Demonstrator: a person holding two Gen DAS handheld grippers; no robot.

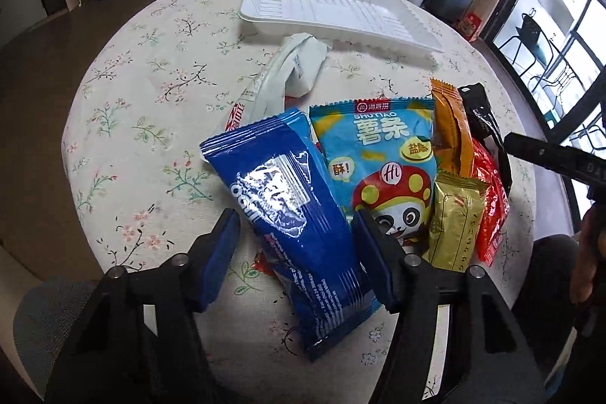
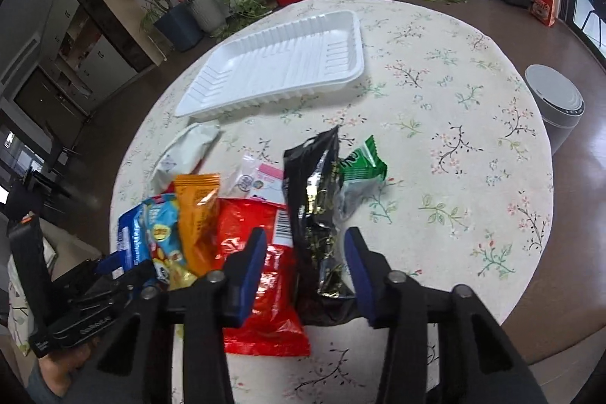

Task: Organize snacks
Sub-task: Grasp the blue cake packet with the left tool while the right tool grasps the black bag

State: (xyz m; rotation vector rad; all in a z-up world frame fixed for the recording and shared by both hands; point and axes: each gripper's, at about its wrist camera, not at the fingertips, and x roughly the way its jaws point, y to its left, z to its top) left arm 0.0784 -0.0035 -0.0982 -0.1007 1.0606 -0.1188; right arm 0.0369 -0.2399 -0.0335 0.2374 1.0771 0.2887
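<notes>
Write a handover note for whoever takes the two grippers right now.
Left gripper: jaws straddle the dark blue packet; pads not clearly pressing, so treat it as not gripped.
Right gripper: jaws either side of the black packet; a gap shows at both pads, not gripped.
Snacks: all in one pile at the near side of the table, including the light blue chips bag, orange packet, red packet, gold packet, green packet and pale packet.
White tray: empty, beyond the pile.
Done: nothing in the tray.
Left: every snack.
</notes>
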